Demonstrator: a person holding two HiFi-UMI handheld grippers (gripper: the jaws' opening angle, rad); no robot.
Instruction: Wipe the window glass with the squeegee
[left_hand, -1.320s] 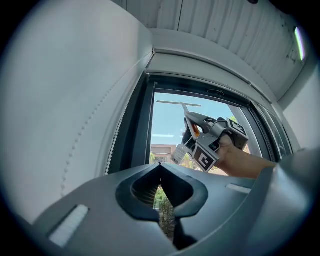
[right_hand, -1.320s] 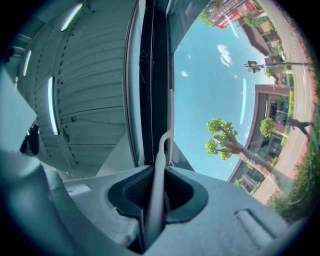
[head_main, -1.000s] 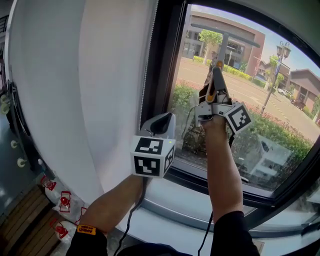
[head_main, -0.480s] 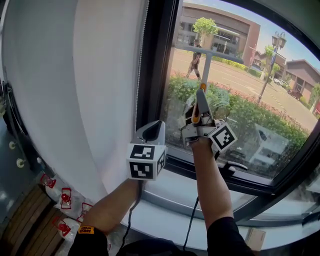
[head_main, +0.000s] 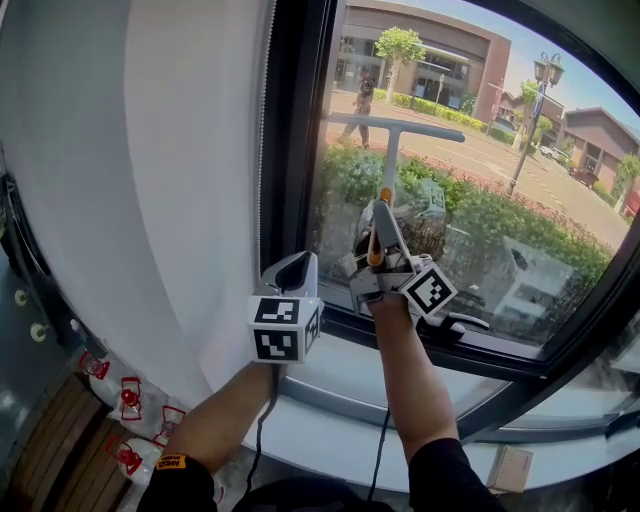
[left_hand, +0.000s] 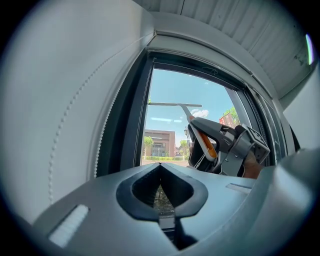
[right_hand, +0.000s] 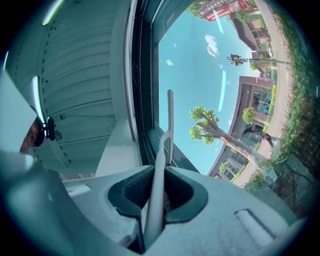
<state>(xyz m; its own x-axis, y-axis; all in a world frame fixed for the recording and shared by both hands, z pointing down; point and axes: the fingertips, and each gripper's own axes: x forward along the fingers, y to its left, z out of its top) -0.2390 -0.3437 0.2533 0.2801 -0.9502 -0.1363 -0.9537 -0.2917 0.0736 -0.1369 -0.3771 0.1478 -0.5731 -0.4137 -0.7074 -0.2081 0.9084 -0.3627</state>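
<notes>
Holding a grey T-shaped squeegee (head_main: 395, 127) to the clear window glass (head_main: 490, 190), blade at 12 o'clock of the right gripper (head_main: 381, 200).
Its 2 jaws pinch the thin handle's end, so the blade may twist and streak; the left gripper (head_main: 296, 268), at 8 o'clock, sits closed, empty.

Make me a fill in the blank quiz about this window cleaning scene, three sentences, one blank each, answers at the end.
1. The squeegee is clamped by the ___ of the two grippers.
2. The left gripper has its jaws together and holds ___.
3. In the head view, the white blind hangs to the ___ of the window glass.
Answers: right; nothing; left.
</notes>
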